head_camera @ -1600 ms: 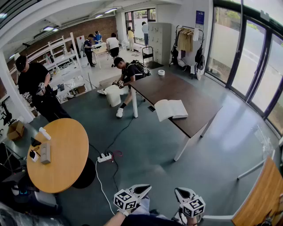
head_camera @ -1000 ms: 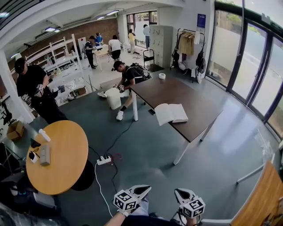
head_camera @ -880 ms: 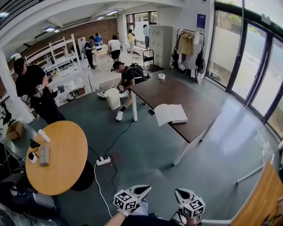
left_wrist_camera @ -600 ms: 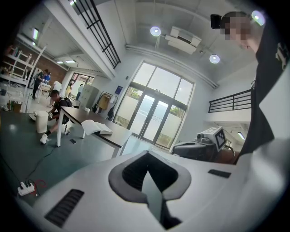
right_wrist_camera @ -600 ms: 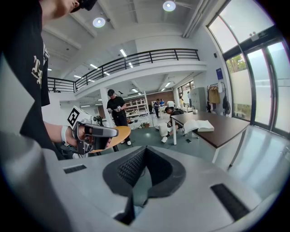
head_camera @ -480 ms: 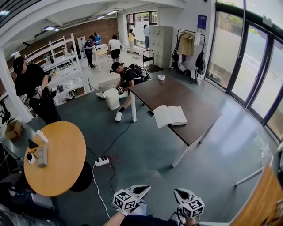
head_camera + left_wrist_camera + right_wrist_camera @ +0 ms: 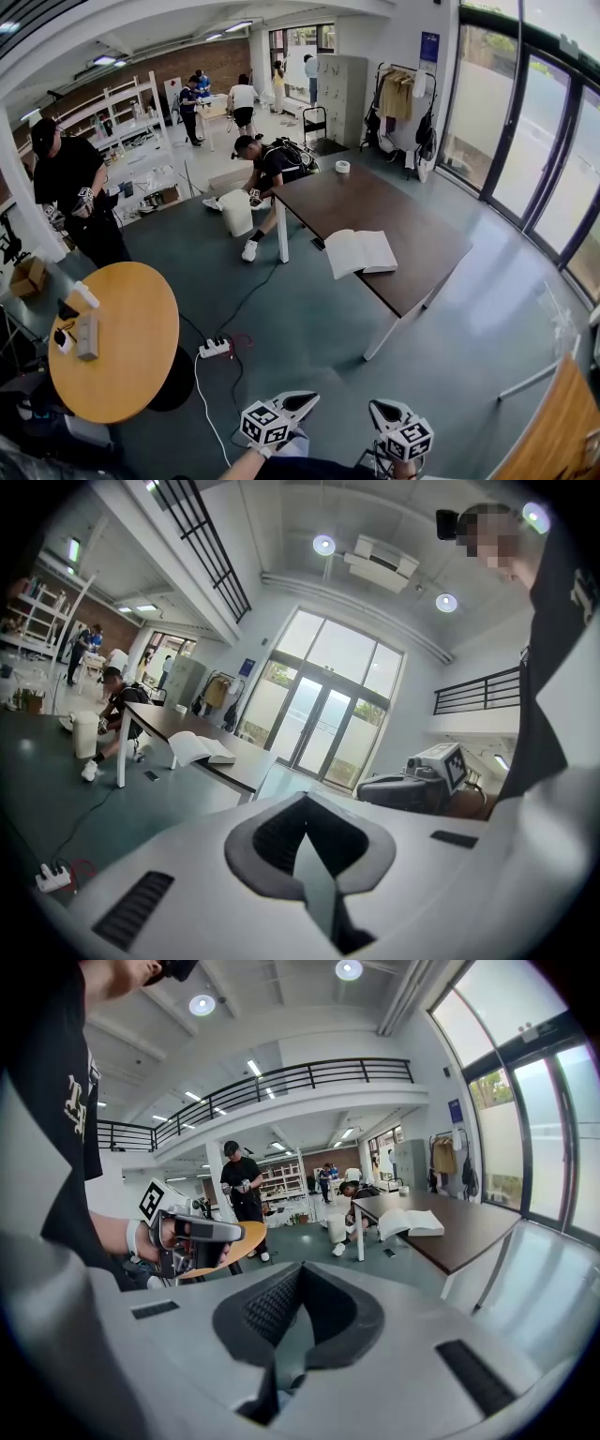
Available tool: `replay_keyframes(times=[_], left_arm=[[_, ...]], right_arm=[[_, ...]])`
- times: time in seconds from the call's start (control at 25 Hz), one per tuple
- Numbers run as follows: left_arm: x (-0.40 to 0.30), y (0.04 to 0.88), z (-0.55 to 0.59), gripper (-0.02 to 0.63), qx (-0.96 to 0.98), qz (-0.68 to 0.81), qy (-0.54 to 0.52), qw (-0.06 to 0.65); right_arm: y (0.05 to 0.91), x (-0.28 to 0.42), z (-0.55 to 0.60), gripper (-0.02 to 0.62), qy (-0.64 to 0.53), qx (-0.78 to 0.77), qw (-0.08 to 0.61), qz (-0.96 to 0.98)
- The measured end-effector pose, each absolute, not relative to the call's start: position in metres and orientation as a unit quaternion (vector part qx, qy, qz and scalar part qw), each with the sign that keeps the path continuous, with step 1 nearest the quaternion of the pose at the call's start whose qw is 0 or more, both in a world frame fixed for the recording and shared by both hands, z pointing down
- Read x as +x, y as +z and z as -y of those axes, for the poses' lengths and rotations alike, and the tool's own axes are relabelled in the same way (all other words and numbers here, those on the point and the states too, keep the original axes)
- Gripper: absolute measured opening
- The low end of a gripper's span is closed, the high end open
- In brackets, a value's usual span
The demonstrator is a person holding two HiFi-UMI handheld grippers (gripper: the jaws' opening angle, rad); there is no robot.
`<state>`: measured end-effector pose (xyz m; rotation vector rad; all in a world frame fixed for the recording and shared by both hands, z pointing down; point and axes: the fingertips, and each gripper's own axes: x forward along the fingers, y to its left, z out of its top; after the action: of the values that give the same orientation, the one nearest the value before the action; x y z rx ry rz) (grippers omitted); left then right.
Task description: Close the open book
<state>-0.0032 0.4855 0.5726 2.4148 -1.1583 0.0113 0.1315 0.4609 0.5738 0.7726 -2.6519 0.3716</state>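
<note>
The open book (image 7: 361,251) lies white and face up near the front edge of a long dark brown table (image 7: 398,211), several steps away across the floor. It also shows small and distant as the book (image 7: 199,748) in the left gripper view and the book (image 7: 412,1222) in the right gripper view. My left gripper (image 7: 314,397) and right gripper (image 7: 375,406) are held low near my body at the bottom of the head view. Both are shut with nothing between their jaws, far from the book.
A round wooden table (image 7: 112,337) stands at the left, with a power strip (image 7: 214,348) and cable on the floor beside it. A person (image 7: 267,169) bends at the dark table's far corner. A tape roll (image 7: 343,166) sits on that table. A wooden surface (image 7: 562,422) is at the lower right.
The view has crept forward, so the table and book sit slightly lower and nearer in the head view. Both grippers stay shut in the same place.
</note>
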Motion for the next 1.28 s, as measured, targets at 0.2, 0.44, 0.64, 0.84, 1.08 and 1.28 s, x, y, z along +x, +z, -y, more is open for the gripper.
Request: replay_keyframes(times=[0.2, 0.44, 0.64, 0.84, 1.08, 1.28], left_arm=[[-0.010, 0.572, -0.467, 0.005, 0.876, 0.426, 0.004, 0.227], [-0.015, 0.568, -0.447, 0.005, 0.875, 0.428, 0.001, 0.225], [-0.018, 0.566, -0.431, 0.005, 0.876, 0.425, 0.003, 0.227], [-0.027, 0.565, -0.414, 0.005, 0.877, 0.424, 0.005, 0.228], [-0.046, 0.568, -0.398, 0.005, 0.876, 0.424, 0.006, 0.230], [-0.060, 0.566, -0.383, 0.005, 0.877, 0.422, 0.004, 0.230]], right_arm=[[0.573, 0.123, -0.442, -0.012, 0.128, 0.266, 0.175, 0.939], [0.570, 0.115, -0.420, -0.013, 0.125, 0.258, 0.179, 0.941], [0.567, 0.108, -0.401, -0.012, 0.124, 0.258, 0.179, 0.941], [0.565, 0.095, -0.385, -0.014, 0.126, 0.255, 0.180, 0.942], [0.569, 0.077, -0.371, -0.012, 0.128, 0.253, 0.182, 0.941], [0.568, 0.067, -0.357, -0.012, 0.129, 0.259, 0.187, 0.939]])
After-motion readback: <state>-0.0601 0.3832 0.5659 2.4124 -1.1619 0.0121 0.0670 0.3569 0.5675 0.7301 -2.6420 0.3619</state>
